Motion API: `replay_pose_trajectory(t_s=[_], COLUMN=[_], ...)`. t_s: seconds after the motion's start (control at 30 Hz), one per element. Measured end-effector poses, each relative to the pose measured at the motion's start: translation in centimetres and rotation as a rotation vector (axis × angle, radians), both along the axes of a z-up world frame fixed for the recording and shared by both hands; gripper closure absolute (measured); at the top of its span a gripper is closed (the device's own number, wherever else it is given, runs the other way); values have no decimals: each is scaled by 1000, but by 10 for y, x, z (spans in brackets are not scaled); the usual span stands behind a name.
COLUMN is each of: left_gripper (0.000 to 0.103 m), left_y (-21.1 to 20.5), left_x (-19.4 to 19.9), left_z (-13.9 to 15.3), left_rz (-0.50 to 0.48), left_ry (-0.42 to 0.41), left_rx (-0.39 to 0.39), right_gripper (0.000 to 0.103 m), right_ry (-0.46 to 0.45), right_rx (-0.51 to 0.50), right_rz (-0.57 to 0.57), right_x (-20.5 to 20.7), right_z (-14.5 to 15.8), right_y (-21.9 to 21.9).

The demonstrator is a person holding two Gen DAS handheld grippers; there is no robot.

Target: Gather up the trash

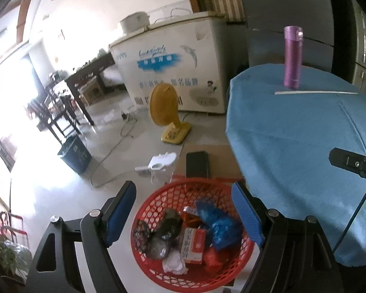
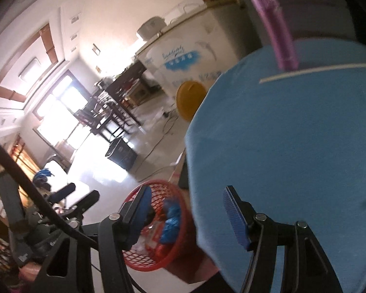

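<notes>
Beside a round table draped in blue cloth (image 1: 305, 146), a red mesh basket (image 1: 158, 200) sits on the pale tiled floor, holding collected trash: a crumpled blue plastic bag (image 1: 219, 227), a red-and-white carton (image 1: 194, 245) printed with Chinese characters too small to read, dark wrappers and white tissue. The left gripper (image 1: 183, 217) hovers over the basket with its blue-padded jaws spread wide, holding nothing. The right gripper (image 2: 185, 217), blurred, is likewise wide open and empty at the table's edge. On the cloth stand a purple flask (image 1: 292, 56) and a white straw (image 1: 314, 93) just beside it. Behind, a white chest freezer (image 1: 173, 66) bears blue Chinese lettering and a dolphin motif; a yellow fan (image 1: 164, 105) stands before it.
</notes>
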State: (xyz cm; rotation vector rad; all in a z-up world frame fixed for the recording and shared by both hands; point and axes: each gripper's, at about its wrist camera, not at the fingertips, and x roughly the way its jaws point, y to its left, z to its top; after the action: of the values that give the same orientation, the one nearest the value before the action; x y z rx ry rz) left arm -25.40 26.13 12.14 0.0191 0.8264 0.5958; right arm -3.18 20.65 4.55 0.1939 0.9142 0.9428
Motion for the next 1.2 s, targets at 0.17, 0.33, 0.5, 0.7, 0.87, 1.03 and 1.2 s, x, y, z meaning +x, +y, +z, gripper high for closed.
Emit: replay_pose_trajectory(t_s=[0.17,0.33,0.5,0.7,0.87,1.03,1.2], left_gripper=[17,17,17,16,16,16,16], left_y=[-24,-49,-76,-113,-138,-159,-176], left_x=[15,33,55,77,94,106,114], left_z=[17,31,40,49,53,56,59], left_rz=[-41,-81,-115,-178,-216,-252,-277], left_ry=[-25,-48,-61,-77,-77,-73,-63], left_rx=[36,40,57,78,75,83,87], right_gripper=[38,38,38,38,38,38,38], right_ry=[-63,-101,-156,-156,-128,-88,-40], right_rx=[-15,-39,-95,-116,-122,-101,-62], right_rz=[-73,-156,-241,-340,-397,-435,-460], right_x=[3,11,18,29,37,43,50], right_z=[20,31,43,46,42,36,34], right_y=[-36,-80,-119,-166,-203,-229,-250])
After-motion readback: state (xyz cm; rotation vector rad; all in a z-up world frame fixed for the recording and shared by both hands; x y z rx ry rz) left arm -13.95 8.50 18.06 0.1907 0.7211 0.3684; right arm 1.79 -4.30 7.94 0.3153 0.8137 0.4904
